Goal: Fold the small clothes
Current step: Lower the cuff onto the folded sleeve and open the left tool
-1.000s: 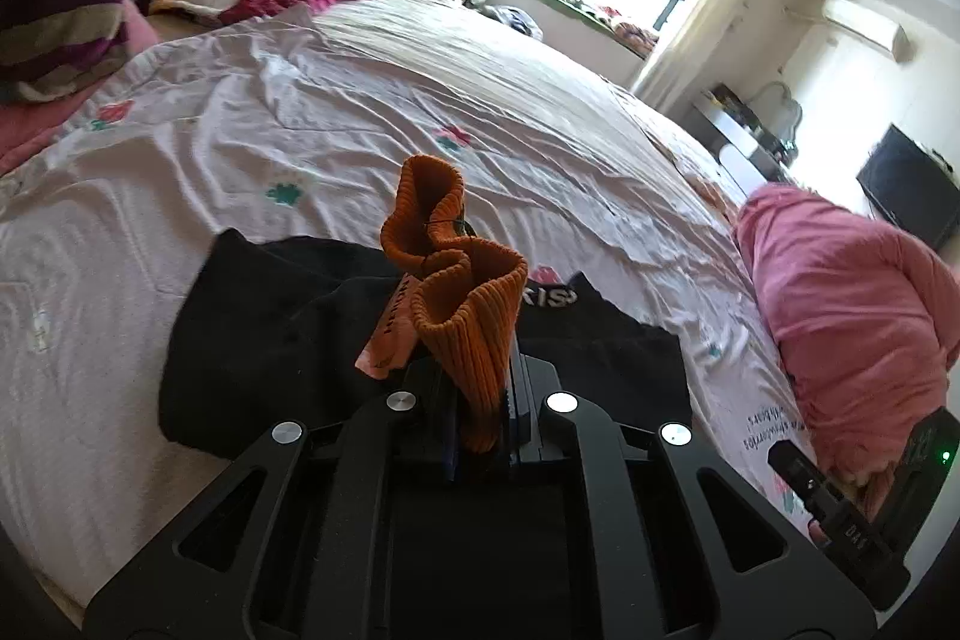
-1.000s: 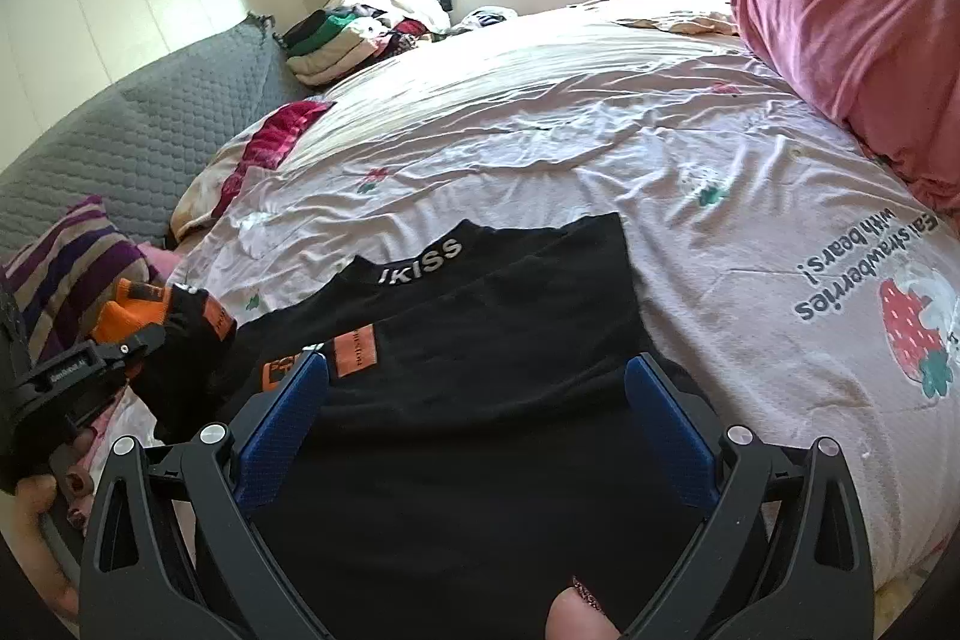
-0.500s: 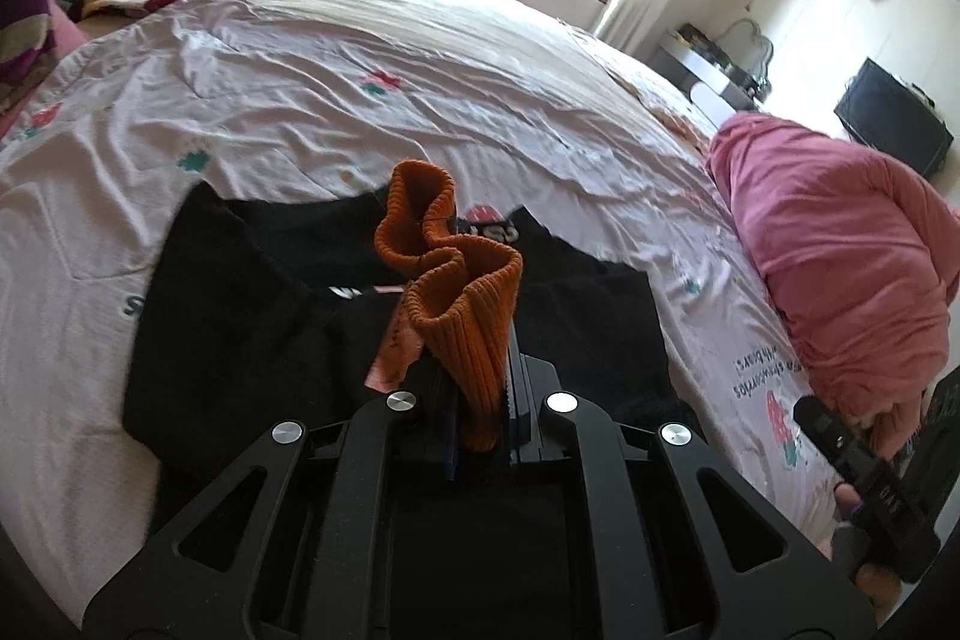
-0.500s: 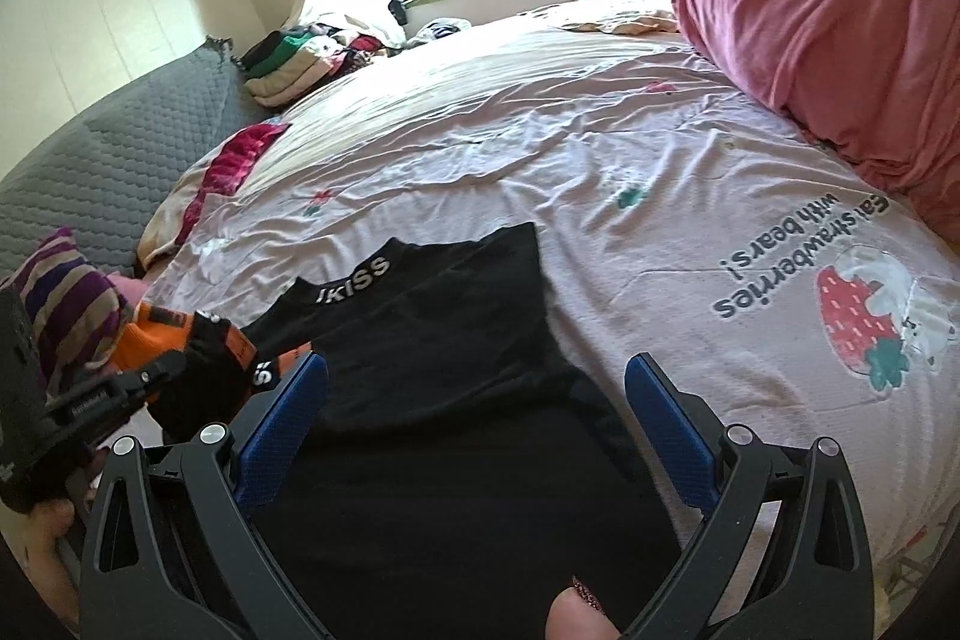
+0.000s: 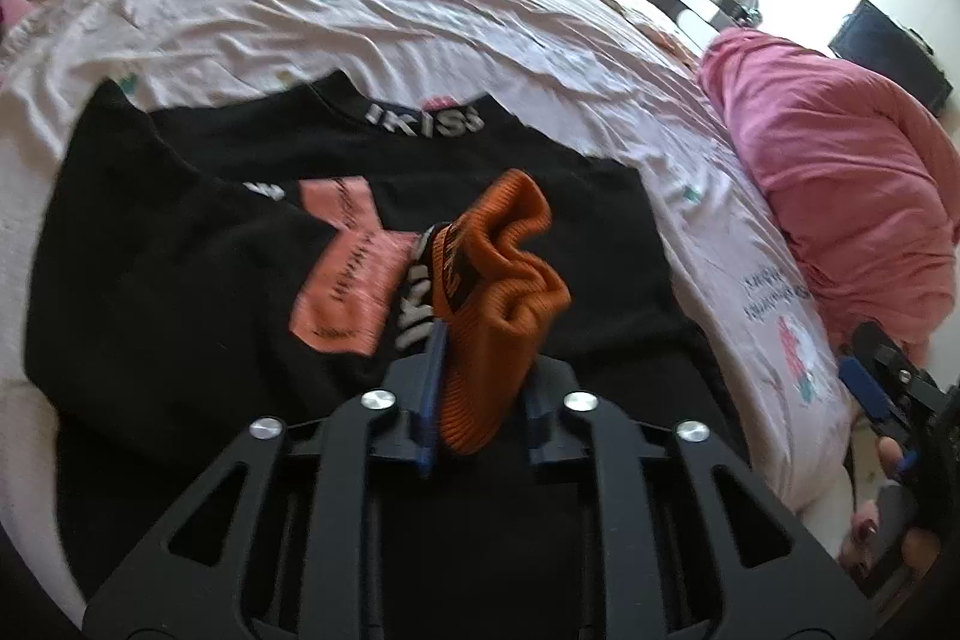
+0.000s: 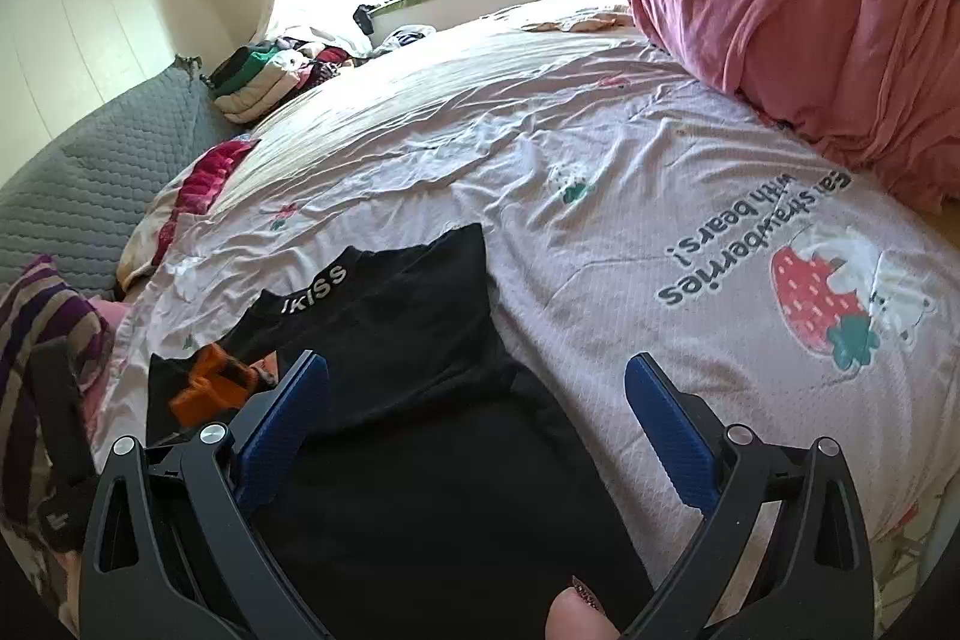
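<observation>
A black top point(image 5: 180, 280) with a white-lettered collar point(image 5: 423, 121) lies flat on the pink bed sheet point(image 5: 300, 16). Its sleeve is folded across the body and ends in an orange ribbed cuff point(image 5: 504, 268). The cuff stands between the fingers of my left gripper point(image 5: 483, 358), whose jaws are opening; it sits slack in the gap and leans right. A salmon patch point(image 5: 348, 268) shows beside it. My right gripper point(image 6: 477, 361) hangs wide open over the lower part of the black top point(image 6: 420, 460), holding nothing. The orange cuff point(image 6: 210, 388) shows at its left.
A bunched pink duvet point(image 6: 810, 10) fills the bed's right side. A grey quilted headboard point(image 6: 90, 196), a striped pillow point(image 6: 42, 316) and a pile of folded clothes point(image 6: 264, 76) sit at the left and back. A fingertip point(image 6: 576, 616) shows at the bottom edge.
My left gripper came down over the black top, bringing the sleeve across its body. Its jaws, tight on the cuff before, have parted and the cuff has slumped to the right.
</observation>
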The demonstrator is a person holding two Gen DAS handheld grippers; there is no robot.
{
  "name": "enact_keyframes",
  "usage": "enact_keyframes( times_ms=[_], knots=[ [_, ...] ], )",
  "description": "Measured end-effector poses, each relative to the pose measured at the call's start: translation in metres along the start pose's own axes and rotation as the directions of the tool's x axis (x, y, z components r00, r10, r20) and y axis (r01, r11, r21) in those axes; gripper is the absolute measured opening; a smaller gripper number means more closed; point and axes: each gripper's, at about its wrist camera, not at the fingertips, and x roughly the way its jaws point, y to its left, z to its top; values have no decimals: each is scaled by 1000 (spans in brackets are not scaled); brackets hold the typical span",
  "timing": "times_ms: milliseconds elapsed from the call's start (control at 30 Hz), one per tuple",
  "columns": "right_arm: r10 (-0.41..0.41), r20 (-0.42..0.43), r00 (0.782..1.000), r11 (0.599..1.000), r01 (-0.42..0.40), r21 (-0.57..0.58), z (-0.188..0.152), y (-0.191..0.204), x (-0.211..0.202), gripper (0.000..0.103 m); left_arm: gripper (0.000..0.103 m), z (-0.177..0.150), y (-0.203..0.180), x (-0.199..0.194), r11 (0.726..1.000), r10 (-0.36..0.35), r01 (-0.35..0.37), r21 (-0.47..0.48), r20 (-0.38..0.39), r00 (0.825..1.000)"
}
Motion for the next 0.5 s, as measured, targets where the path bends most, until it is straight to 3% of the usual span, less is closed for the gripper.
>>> enact_keyframes(
  times_ms=[67, 200, 500],
  knots=[
    [-7, -14, 1000, 1000, 6, -12, -2, 0, 5, 98, 18, -4, -2, 0, 1000, -17, 17, 1, -6, 1000],
    [-5, -33, 999, 1000, 5, 1, -6, -3, 12, 98, 29, -8, -8, -3, 999, -44, 44, 12, -14, 999],
    [25, -81, 996, 999, -29, -41, -16, 18, 29, 98, 45, 2, 8, -29, 1000, -24, 25, -11, 51, 998]
  ],
)
